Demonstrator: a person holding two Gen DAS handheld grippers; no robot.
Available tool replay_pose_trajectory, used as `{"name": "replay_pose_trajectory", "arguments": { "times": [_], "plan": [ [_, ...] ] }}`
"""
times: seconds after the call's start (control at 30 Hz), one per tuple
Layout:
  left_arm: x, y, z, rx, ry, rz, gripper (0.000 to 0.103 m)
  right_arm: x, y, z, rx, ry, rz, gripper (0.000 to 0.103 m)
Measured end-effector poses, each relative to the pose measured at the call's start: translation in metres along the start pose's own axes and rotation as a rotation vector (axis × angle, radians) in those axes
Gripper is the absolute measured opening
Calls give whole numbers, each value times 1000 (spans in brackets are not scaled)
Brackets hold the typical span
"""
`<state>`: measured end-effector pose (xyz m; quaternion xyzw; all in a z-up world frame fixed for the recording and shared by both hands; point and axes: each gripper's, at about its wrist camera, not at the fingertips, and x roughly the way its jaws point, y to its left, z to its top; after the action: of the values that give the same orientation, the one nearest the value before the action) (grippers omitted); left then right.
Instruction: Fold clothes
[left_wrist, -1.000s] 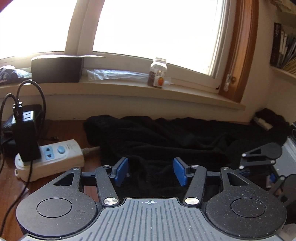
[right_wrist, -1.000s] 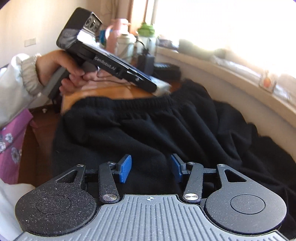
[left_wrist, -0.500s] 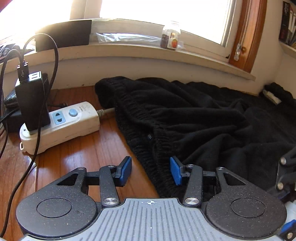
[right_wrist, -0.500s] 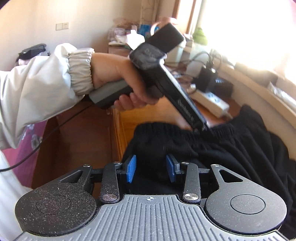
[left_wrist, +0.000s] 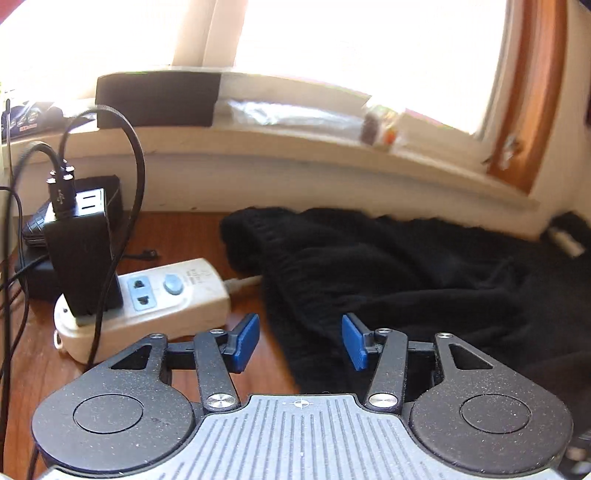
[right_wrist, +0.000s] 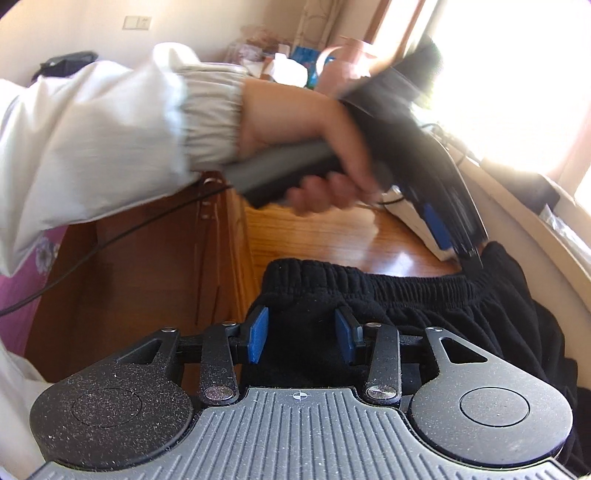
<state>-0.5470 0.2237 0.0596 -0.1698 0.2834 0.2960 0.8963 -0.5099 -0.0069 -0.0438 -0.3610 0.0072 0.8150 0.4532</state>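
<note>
a: trousers, black knit fleece, lie rumpled on the glossy wooden table under the window sill; the ribbed elastic waistband runs across the near edge.

b: right tool?

a: blue ridged pads apart and opening; the waistband corner sits between them, not pinched.

b: left tool?

a: pads stand parted, clamping nothing; the cloth's edge lies below the gap. in the right view its tip is at the far waistband corner, contact unclear. a hand with a gathered white sleeve holds its grey handle.

b: neighbours?

a: white plastic power strip just beside the cloth, carrying a boxy black charger with looping cables.
</note>
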Motion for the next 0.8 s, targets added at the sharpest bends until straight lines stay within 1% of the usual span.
{"name": "replay_pose_trajectory", "arguments": {
  "times": [0.1,0.17,0.23,0.33,0.37,0.43,0.53,0.57,0.63,0.67,0.7,0.73,0.77,0.8],
  "plan": [
    [8,-2,-7,47,26,62,48,-3,2,-1,-13,-10,-12,42],
    [7,2,-10,34,19,56,48,-5,4,-1,-34,-19,-32,50],
    [4,7,-11,17,17,51,48,-5,8,-3,-67,-20,-55,52],
    [-8,11,-11,-8,-32,22,46,-2,4,-4,-67,-18,-59,52],
    [-12,12,-10,-29,-53,-8,46,-1,2,-5,-61,-17,-56,52],
    [-19,14,-9,-83,-82,-102,48,0,0,-7,-46,-16,-50,52],
    [-15,4,-8,-76,-64,-181,48,-2,1,-7,-50,-16,-53,52],
    [-11,-2,-8,-60,-46,-182,48,-3,2,-8,-51,-16,-54,52],
    [1,-13,-10,-17,-6,-136,47,-4,3,-12,-51,-19,-57,52],
    [6,-17,-12,0,9,-117,42,-4,3,-12,-52,-20,-58,52],
    [9,-19,-14,14,14,-108,32,-3,3,-12,-52,-20,-59,52],
    [8,-20,-16,26,10,-105,28,-4,3,-12,-55,-20,-62,53],
    [7,-21,-18,39,2,-105,15,-5,4,-12,-61,-21,-68,56],
    [3,-20,-21,49,-4,-101,12,-6,5,-12,-68,-22,-76,57]
  ]
}}
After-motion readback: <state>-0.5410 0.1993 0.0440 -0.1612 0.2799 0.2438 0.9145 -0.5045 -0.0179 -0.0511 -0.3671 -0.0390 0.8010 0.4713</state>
